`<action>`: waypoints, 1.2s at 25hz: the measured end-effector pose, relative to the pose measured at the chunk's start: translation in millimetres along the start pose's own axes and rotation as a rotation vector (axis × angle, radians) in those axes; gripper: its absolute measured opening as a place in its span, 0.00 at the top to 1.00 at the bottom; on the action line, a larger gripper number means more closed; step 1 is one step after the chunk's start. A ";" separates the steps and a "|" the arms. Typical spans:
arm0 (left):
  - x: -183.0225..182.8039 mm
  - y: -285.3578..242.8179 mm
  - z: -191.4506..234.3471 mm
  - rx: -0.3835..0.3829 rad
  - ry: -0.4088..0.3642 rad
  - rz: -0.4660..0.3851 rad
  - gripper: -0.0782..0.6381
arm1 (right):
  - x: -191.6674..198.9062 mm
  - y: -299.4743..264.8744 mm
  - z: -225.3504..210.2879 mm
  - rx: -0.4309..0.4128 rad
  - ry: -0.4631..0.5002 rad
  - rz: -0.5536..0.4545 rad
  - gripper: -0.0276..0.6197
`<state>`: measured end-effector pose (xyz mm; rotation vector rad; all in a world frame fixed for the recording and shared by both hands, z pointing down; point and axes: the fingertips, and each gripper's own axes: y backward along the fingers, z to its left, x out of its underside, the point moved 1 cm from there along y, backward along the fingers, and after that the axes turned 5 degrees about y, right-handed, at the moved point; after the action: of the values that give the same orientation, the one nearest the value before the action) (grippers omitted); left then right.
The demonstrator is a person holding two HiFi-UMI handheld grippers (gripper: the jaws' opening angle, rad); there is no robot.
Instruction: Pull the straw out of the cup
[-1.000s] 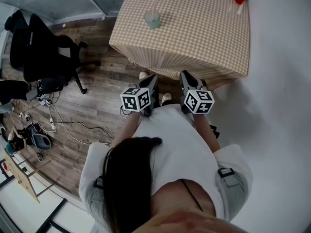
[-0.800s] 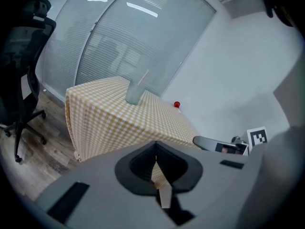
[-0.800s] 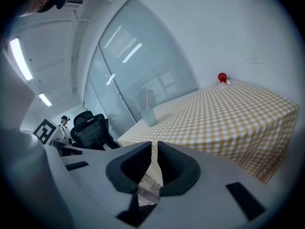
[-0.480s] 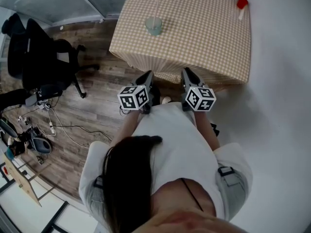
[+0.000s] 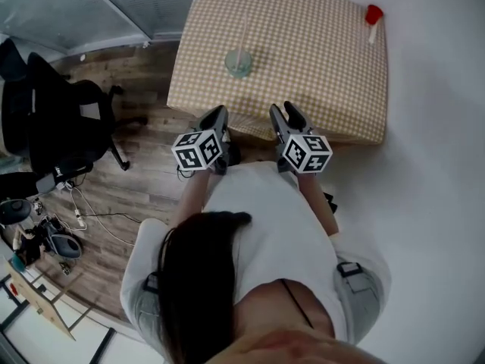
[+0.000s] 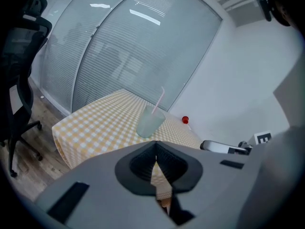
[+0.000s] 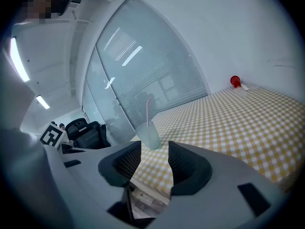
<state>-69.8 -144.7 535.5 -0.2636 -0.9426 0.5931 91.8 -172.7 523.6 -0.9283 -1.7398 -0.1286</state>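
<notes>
Cup [image 5: 238, 61] with the pink straw [image 5: 244, 36] standing in it sits on the checked worktop [image 5: 318, 67], toward its near-left corner. Left gripper [image 5: 218, 114] hovers short of the worktop's edge, fingers [image 6: 143, 168] closed together on nothing. Right gripper [image 5: 280, 112] hovers beside it, fingers [image 7: 188, 168] opening, nothing between them.

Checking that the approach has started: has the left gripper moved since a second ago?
Yes. The left gripper has moved forward toward the table; its tips now reach the table's near edge, closer to the cup.
</notes>
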 end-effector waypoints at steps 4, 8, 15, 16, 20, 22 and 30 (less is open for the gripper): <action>-22.3 -16.4 8.8 0.022 -0.025 0.021 0.88 | -13.5 -24.2 1.9 0.017 -0.004 -0.001 0.68; -41.3 -28.6 26.7 0.026 -0.035 0.045 0.88 | -21.6 -51.3 9.5 -0.001 -0.006 0.018 0.68; -81.1 -52.2 51.4 0.055 -0.078 0.076 0.88 | -51.5 -93.0 15.5 0.015 0.000 -0.010 0.68; -85.4 -55.0 52.3 0.063 -0.081 0.077 0.88 | -55.7 -97.6 16.0 0.019 0.007 -0.013 0.68; -96.2 -62.0 57.0 0.097 -0.103 0.091 0.88 | -72.2 -117.7 19.3 0.037 0.047 -0.030 0.68; -99.4 -62.8 60.4 0.110 -0.107 0.095 0.88 | -75.5 -130.0 21.5 0.027 0.055 -0.021 0.68; -117.6 -63.8 80.0 0.124 -0.086 0.081 0.88 | -88.0 -162.3 23.8 0.051 0.101 0.021 0.68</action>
<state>-164.7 -268.3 530.6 -0.1673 -0.9768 0.7396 -22.1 -317.4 496.5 -0.8879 -1.6323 -0.1155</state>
